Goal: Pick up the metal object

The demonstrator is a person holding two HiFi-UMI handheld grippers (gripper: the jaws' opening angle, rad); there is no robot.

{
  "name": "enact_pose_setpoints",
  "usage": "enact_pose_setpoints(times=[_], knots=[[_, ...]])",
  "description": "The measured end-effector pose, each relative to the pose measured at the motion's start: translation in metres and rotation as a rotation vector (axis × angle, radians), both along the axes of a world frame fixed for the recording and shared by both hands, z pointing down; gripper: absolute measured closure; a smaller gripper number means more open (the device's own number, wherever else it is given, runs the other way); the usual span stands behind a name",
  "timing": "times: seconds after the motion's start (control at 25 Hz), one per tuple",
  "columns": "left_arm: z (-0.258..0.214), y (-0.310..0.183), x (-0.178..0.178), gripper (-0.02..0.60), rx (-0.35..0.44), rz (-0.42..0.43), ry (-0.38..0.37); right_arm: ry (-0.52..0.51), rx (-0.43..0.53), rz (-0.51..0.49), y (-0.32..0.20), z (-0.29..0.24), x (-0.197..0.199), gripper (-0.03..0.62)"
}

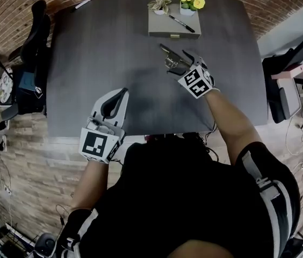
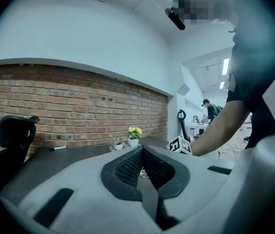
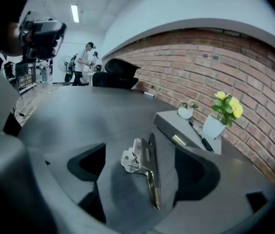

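Grasp step: right tongs point(image 3: 141, 172) stand apart astride the clip point(image 3: 145, 160) on the surface point(image 1: 98, 52); next, squeeze. Left tongs point(image 2: 143, 165) together, empty.

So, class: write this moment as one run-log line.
right hand-held gripper: open around shiny silver metal clip on dark grey table | left hand-held gripper: shut, empty | clip: not yet lifted

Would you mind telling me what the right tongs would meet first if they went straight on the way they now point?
The metal clip: it lies on the table between the open right tongs, so they would probably reach it first. The grey box stands further beyond.
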State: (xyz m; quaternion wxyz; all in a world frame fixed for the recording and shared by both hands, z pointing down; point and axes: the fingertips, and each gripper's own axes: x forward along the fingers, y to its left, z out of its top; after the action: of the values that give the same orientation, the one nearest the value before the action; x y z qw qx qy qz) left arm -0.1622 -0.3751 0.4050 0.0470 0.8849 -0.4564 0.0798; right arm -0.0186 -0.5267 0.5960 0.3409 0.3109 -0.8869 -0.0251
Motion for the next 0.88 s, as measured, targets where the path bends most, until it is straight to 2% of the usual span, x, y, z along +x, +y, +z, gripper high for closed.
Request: enact_pose_setpoints(times=[0.32,0.44,0.52,0.64,0.88], knots=[[0.005,0.001,-0.017,0.574,-0.032,-0.066,-0.015,0.026,-0.096,0.056,-0.039,0.034,-0.010,0.218],[0.007,0.001,-0.024,0.574,-0.037,-0.084,-0.019,0.043,-0.114,0.062,-0.042,0.043,-0.011,0.271],[0.008,0.002,-0.026,0.574,-0.043,-0.091,-0.026,0.043,-0.112,0.065,-0.043,0.044,-0.012,0.311],[0.007,0.003,-0.026,0.574,-0.044,-0.093,-0.030,0.064,-0.084,0.071,-0.046,0.043,-0.013,0.418],[0.006,0.006,-0.027,0.574,-0.040,-0.099,-0.032,0.092,-0.033,0.078,-0.052,0.032,-0.008,0.484]])
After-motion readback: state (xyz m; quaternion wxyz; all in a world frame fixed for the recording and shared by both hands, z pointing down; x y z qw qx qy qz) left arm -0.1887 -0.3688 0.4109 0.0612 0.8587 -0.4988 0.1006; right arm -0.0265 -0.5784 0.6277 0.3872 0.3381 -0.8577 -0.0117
